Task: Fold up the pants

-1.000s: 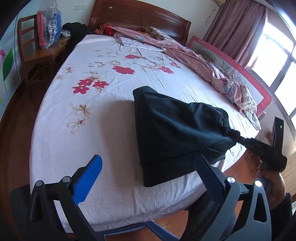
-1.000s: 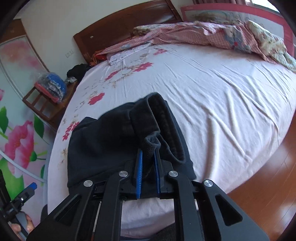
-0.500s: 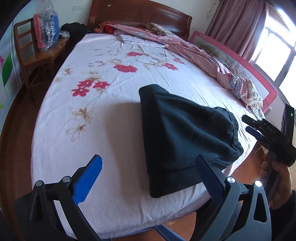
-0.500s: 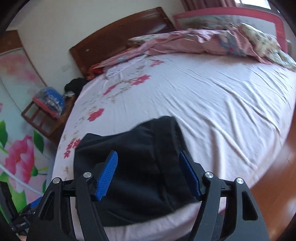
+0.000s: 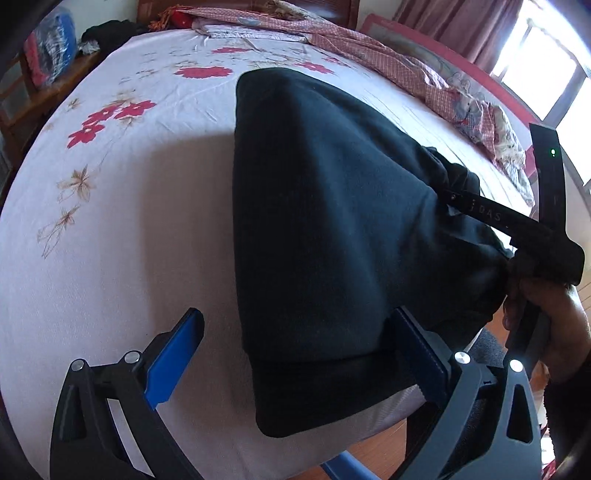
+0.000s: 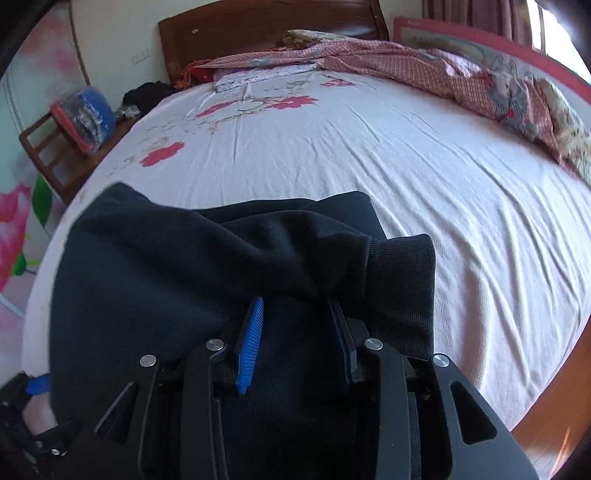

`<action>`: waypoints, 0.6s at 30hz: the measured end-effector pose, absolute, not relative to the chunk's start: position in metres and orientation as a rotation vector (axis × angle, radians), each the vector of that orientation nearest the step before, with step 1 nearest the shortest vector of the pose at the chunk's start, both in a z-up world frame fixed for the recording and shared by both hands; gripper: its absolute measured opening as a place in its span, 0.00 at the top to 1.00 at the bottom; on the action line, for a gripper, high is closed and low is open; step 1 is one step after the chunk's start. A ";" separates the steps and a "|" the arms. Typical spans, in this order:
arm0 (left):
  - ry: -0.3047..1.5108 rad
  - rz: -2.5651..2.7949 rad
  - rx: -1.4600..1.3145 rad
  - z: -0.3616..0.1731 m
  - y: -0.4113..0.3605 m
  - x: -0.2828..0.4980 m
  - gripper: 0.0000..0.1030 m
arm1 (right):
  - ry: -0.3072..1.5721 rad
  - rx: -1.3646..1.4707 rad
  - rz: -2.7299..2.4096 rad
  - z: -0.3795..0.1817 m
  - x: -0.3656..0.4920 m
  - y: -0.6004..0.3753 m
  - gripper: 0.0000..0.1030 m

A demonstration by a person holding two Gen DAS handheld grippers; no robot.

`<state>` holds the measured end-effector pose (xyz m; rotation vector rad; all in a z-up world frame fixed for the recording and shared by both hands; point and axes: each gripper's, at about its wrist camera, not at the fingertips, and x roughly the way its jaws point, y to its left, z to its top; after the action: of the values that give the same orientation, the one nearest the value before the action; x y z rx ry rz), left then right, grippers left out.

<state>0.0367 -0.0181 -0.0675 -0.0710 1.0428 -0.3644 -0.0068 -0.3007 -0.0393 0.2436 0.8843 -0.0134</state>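
Note:
The black pants (image 5: 332, 229) lie folded in a thick bundle at the near edge of the bed. My left gripper (image 5: 295, 354) is open, its blue fingers on either side of the bundle's near left corner. My right gripper (image 6: 295, 314) has its jaws partly closed around a bunched fold of the pants (image 6: 207, 266) near the ribbed cuff (image 6: 402, 288). In the left wrist view the right gripper (image 5: 458, 199) reaches into the bundle's right side.
The bed sheet (image 5: 110, 206) is white with red flowers. A pink checked blanket (image 6: 424, 70) lies along the far side and the wooden headboard (image 6: 269, 26). A wooden chair (image 6: 55, 147) holding a bagged item stands left of the bed. Wooden floor (image 6: 554, 417) lies below the bed edge.
The right gripper let go of the pants, opened, then came back in and closed down on a fold near the cuff. The left gripper moved forward to straddle the bundle's near corner.

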 end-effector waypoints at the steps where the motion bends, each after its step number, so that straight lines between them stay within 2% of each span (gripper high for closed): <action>1: 1.035 -0.352 -0.075 -0.062 -0.014 0.035 0.02 | 0.855 0.295 -0.016 -0.026 -0.013 -0.308 0.68; 3: 0.980 -0.312 -0.085 -0.043 -0.001 0.030 0.02 | 0.762 0.323 -0.033 0.004 -0.032 -0.318 0.62; 4: 0.949 -0.308 -0.111 -0.032 0.006 0.027 0.02 | 0.741 0.315 -0.030 0.013 -0.041 -0.320 0.57; 5: 0.926 -0.316 -0.129 -0.023 0.010 0.025 0.02 | 0.741 0.286 -0.037 0.016 -0.047 -0.320 0.56; 7: 0.877 -0.329 -0.121 -0.008 0.007 0.024 0.02 | 0.794 0.236 -0.019 0.004 -0.052 -0.317 0.56; 9: 0.859 -0.404 -0.094 -0.004 -0.009 0.026 0.02 | 0.899 0.190 -0.060 -0.030 -0.044 -0.320 0.56; 11: 0.883 -0.421 -0.005 -0.013 -0.031 0.031 0.02 | 0.924 0.266 -0.029 -0.055 -0.037 -0.333 0.53; 13: 0.961 -0.416 0.055 -0.027 -0.044 0.037 0.03 | 0.896 0.361 0.010 -0.040 -0.044 -0.345 0.53; 14: 0.962 -0.399 0.047 -0.027 -0.041 0.035 0.03 | 0.858 0.412 0.040 -0.029 -0.050 -0.352 0.53; 16: 0.928 -0.404 -0.033 -0.016 -0.023 0.034 0.03 | 0.833 0.527 0.107 -0.018 -0.058 -0.375 0.44; 18: 0.926 -0.407 -0.081 -0.009 -0.011 0.041 0.03 | 0.841 0.652 0.155 -0.026 -0.057 -0.403 0.44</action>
<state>0.0406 -0.0108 -0.0095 -0.0808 0.9263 -0.4065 -0.0572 -0.4026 -0.0259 0.6519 0.8409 0.1545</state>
